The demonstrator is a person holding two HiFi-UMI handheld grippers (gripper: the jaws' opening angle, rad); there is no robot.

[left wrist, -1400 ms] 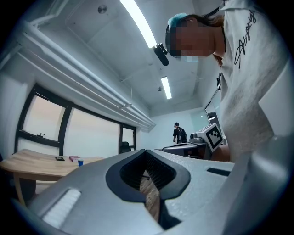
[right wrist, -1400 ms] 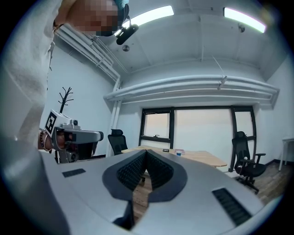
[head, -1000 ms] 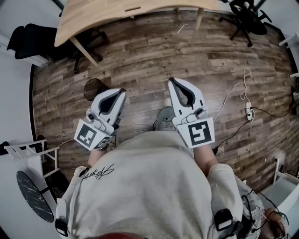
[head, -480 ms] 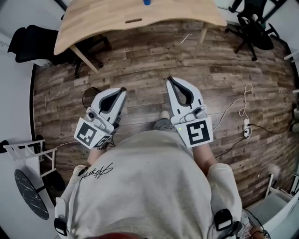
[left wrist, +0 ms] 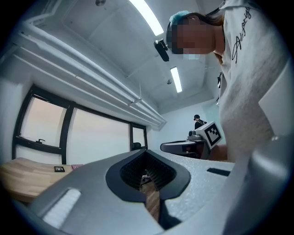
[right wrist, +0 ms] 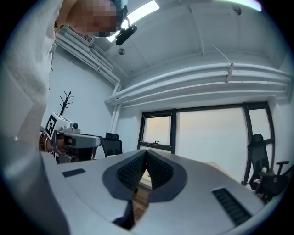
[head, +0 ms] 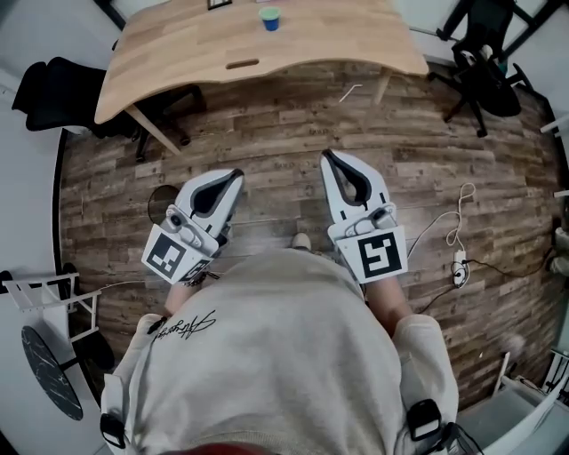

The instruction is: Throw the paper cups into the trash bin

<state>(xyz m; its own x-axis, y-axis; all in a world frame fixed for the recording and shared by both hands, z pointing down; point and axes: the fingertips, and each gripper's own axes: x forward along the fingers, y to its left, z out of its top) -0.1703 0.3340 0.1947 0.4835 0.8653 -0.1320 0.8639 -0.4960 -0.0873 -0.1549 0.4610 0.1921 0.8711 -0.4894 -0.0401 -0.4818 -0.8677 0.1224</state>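
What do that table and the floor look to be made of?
Table: pale wood or wood veneer, smooth matt top with faint grain.
Floor: dark wood-look planks with staggered joints; timber, laminate or vinyl, cannot tell.

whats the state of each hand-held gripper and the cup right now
left hand-held gripper: shut, nothing held
right hand-held gripper: shut, nothing held
paper cup: standing on the wooden table, not yet picked up

Left gripper [head: 235, 174] and right gripper [head: 327, 156] level, side by side, tips forward, both jaws closed, seemingly empty
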